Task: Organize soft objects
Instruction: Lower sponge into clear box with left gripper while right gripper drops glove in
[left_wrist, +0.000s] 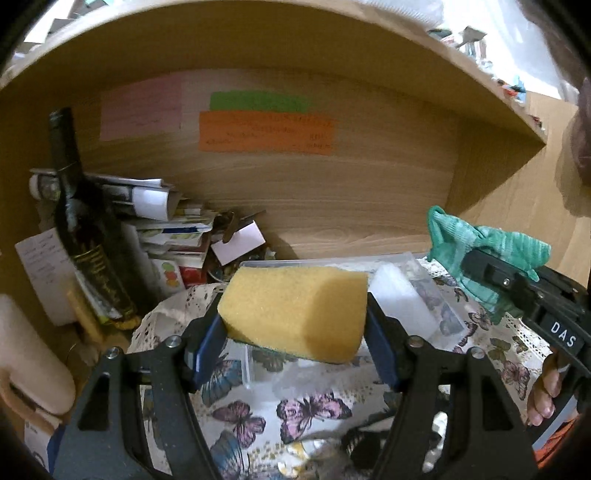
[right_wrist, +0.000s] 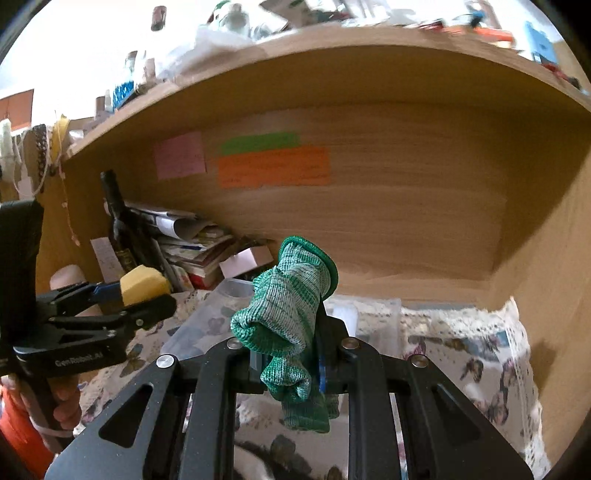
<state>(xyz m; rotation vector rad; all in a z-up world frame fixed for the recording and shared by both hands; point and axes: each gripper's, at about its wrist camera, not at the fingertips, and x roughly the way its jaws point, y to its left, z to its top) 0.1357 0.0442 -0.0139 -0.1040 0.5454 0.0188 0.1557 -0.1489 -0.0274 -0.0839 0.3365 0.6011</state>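
My left gripper (left_wrist: 295, 332) is shut on a yellow sponge (left_wrist: 295, 310) and holds it above a clear plastic bin (left_wrist: 424, 291) on the butterfly-print cloth (left_wrist: 295, 406). The sponge also shows in the right wrist view (right_wrist: 142, 285), held by the left gripper (right_wrist: 144, 295). My right gripper (right_wrist: 291, 354) is shut on a green knitted glove (right_wrist: 291, 314), raised above the clear bin (right_wrist: 229, 314). The glove (left_wrist: 480, 243) and the right gripper (left_wrist: 491, 273) show at the right in the left wrist view.
A dark wine bottle (left_wrist: 85, 229) and a pile of papers and boxes (left_wrist: 173, 229) stand at the back left of the wooden shelf nook (left_wrist: 332, 192). Coloured notes (left_wrist: 266, 129) are stuck to the back wall. A pale roll (left_wrist: 29, 358) lies far left.
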